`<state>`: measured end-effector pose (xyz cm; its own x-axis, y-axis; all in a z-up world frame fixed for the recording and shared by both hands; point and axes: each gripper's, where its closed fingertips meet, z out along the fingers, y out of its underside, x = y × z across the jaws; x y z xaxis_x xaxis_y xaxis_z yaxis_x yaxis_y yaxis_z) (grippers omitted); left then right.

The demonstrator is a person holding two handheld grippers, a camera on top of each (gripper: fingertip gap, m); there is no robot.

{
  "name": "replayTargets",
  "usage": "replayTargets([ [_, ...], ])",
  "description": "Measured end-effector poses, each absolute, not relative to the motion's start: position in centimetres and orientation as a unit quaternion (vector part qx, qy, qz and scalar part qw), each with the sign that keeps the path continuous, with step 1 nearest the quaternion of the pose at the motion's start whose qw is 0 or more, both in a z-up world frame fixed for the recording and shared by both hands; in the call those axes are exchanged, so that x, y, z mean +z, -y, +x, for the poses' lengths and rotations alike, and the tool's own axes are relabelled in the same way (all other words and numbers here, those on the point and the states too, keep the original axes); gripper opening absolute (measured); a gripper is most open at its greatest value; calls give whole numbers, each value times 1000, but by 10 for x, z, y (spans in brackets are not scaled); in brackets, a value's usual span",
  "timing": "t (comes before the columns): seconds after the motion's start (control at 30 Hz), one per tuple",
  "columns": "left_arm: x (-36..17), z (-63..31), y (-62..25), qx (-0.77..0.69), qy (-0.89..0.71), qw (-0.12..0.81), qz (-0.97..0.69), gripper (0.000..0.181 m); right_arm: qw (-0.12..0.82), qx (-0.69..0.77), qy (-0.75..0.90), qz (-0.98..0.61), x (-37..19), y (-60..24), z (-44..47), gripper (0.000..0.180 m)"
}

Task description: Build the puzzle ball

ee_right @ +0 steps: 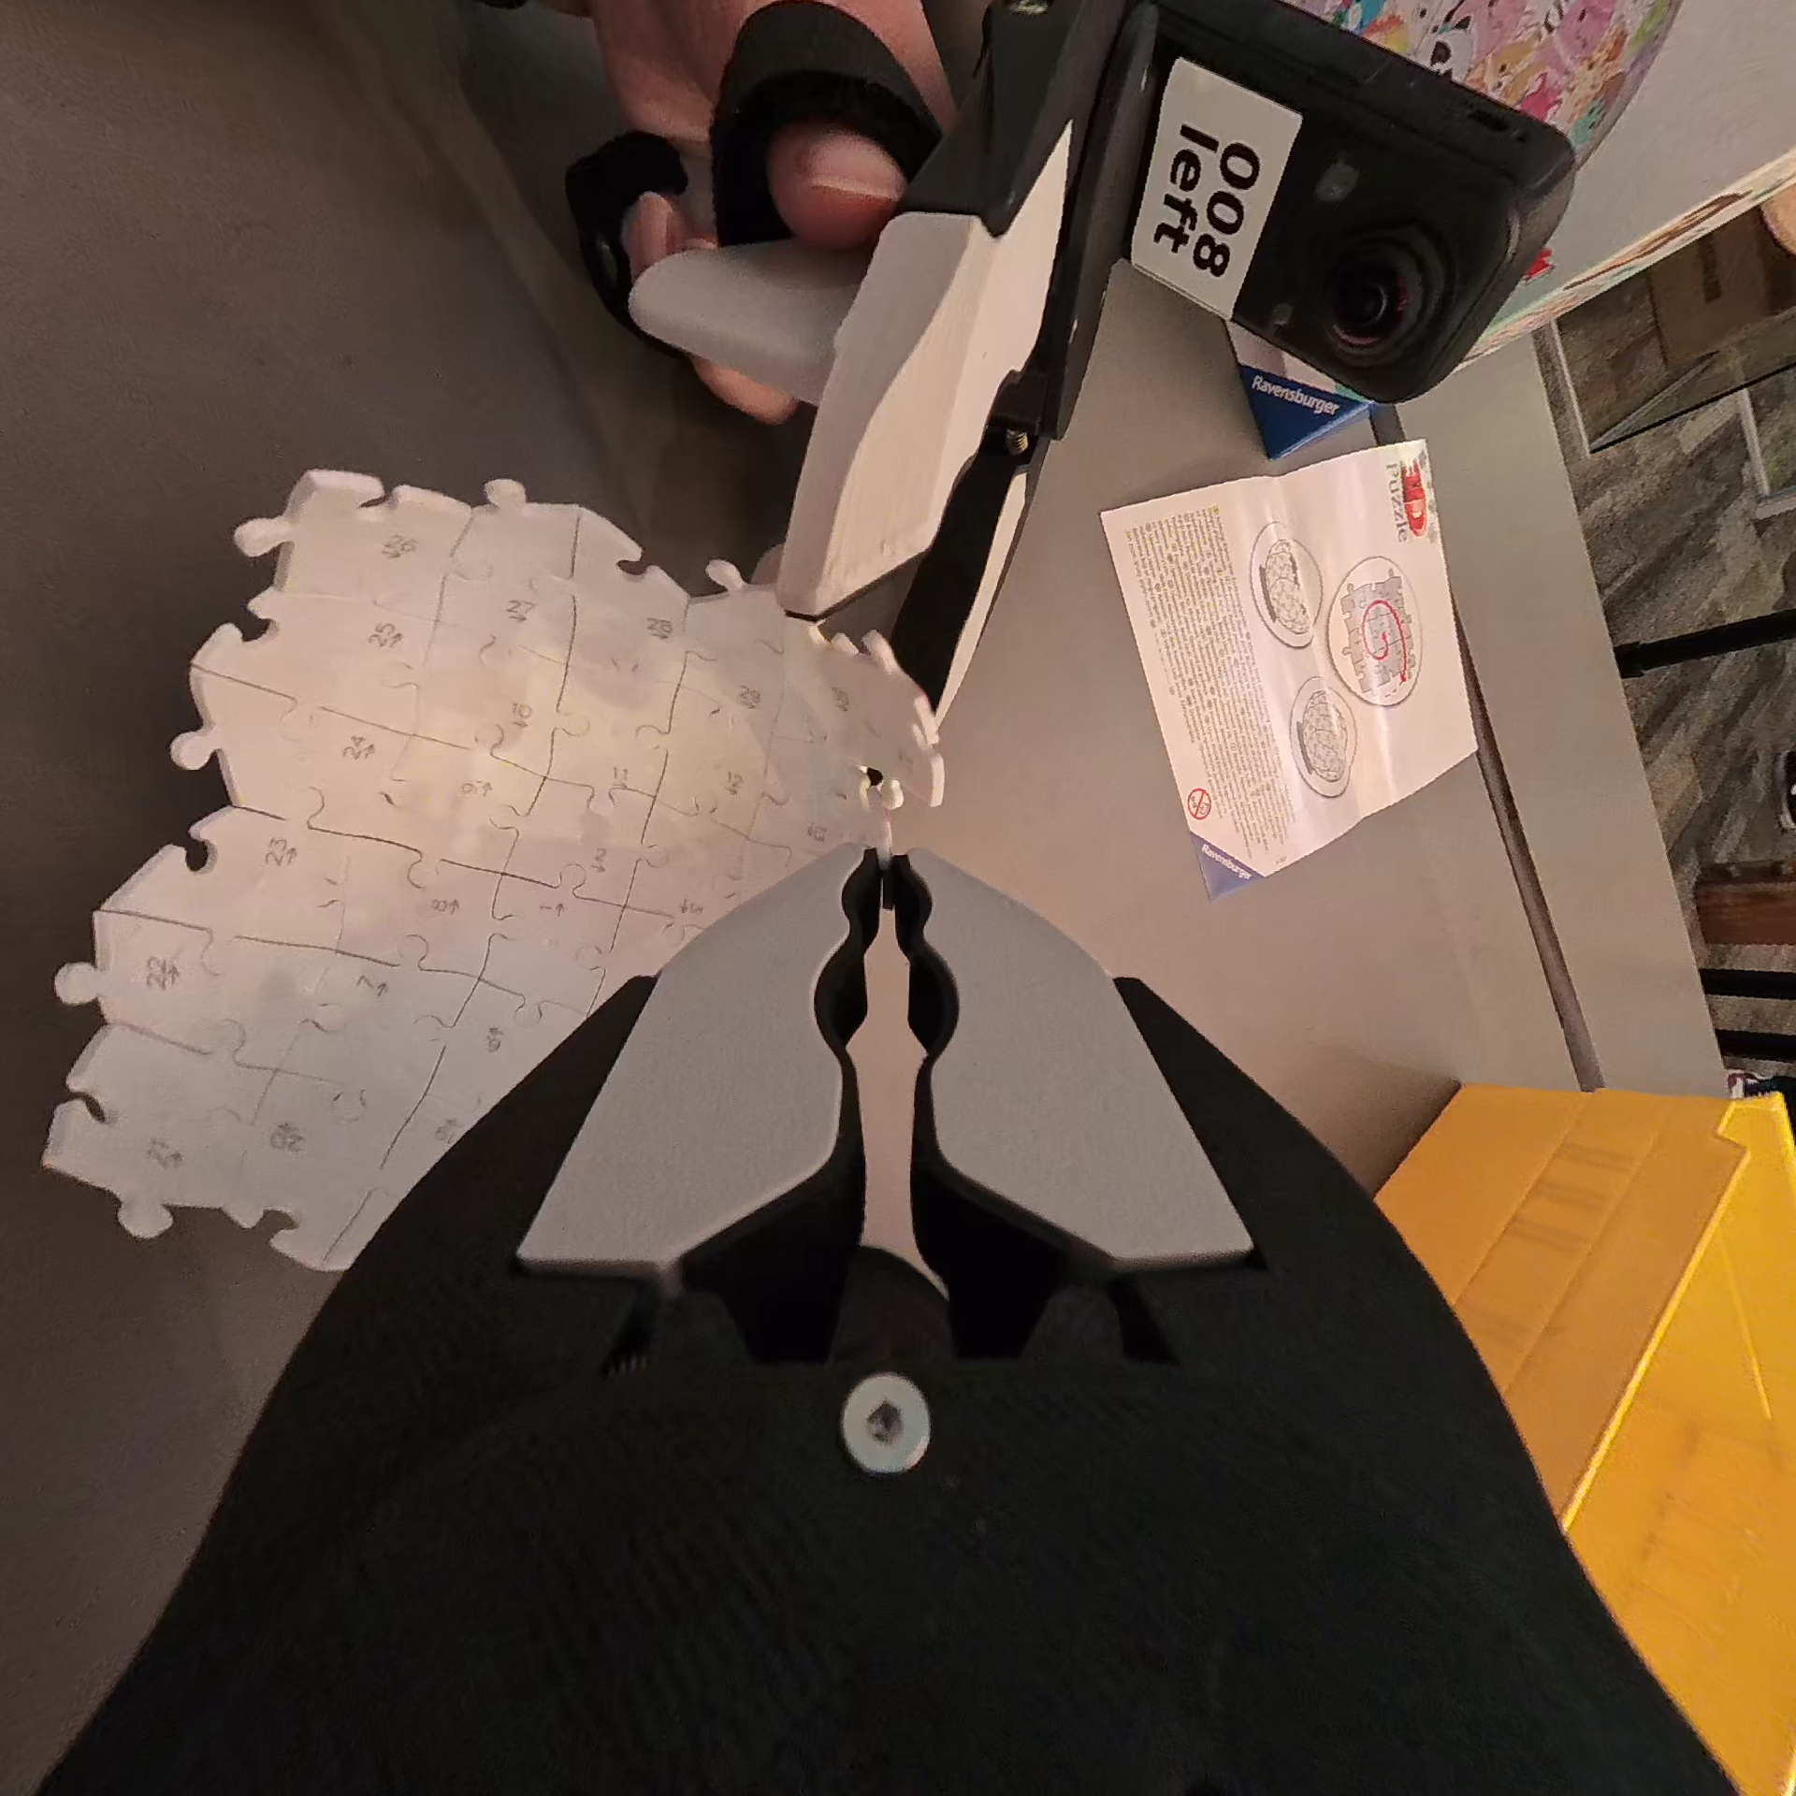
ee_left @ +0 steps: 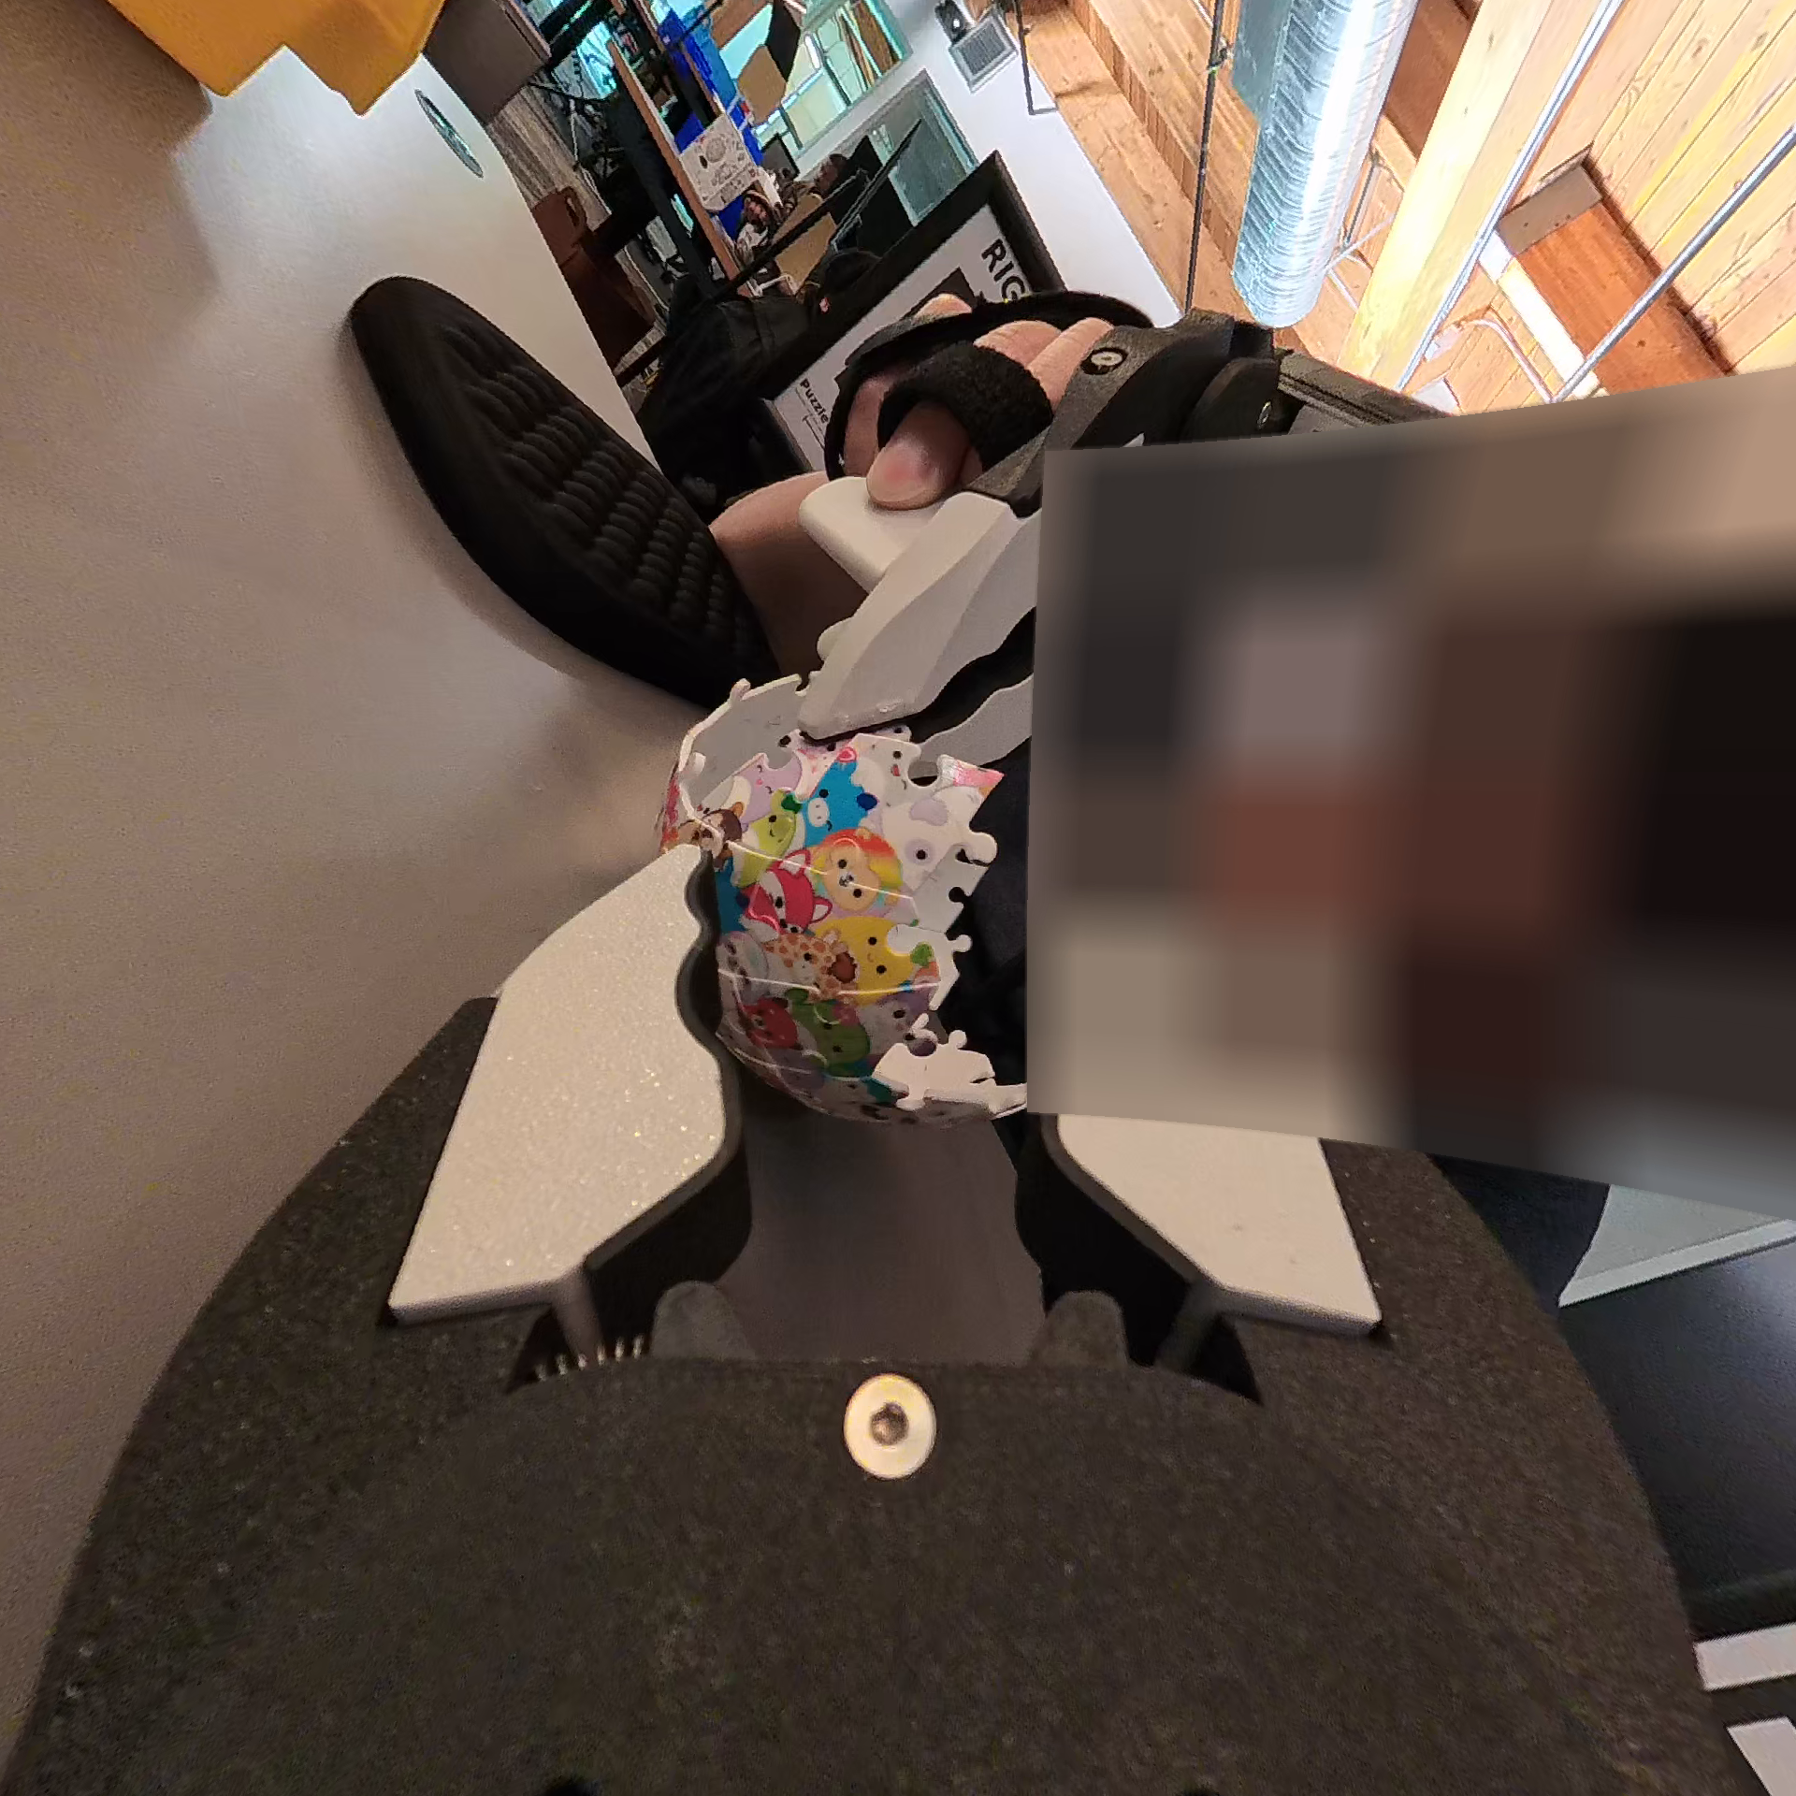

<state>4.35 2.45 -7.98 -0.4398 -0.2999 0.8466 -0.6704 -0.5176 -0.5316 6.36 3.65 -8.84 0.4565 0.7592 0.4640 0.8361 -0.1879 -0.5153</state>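
Note:
The half-built puzzle ball is a curved shell of joined pieces. Its colourful cartoon outside (ee_left: 836, 904) faces the left wrist view; its white numbered inside (ee_right: 466, 797) faces the right wrist view. My left gripper (ee_left: 846, 933) is shut on the shell's edge, one finger (ee_left: 603, 1069) against its rim, the other hidden by a blurred patch. It also shows in the right wrist view (ee_right: 875, 651). My right gripper (ee_right: 886, 865) is shut on a thin white puzzle piece (ee_right: 884, 826), seen edge-on at the shell's rim. The right gripper also shows in the left wrist view (ee_left: 904, 729), at the shell's top edge.
Everything is held above a grey table (ee_left: 194, 680). A folded instruction leaflet (ee_right: 1293, 661) and a blue puzzle box (ee_right: 1302, 408) lie near the table's edge. A yellow bin (ee_right: 1604, 1361) stands close to my right gripper. A black ribbed pad (ee_left: 544, 486) is behind the shell. The grippers are tip to tip, or close to it.

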Motion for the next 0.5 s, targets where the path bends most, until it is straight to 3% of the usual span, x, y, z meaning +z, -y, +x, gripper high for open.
replayTargets([
  [0.5, -85, 46, -30, 699, 457, 137, 533, 68, 370, -54, 514, -772, -95, -44, 64, 4],
])
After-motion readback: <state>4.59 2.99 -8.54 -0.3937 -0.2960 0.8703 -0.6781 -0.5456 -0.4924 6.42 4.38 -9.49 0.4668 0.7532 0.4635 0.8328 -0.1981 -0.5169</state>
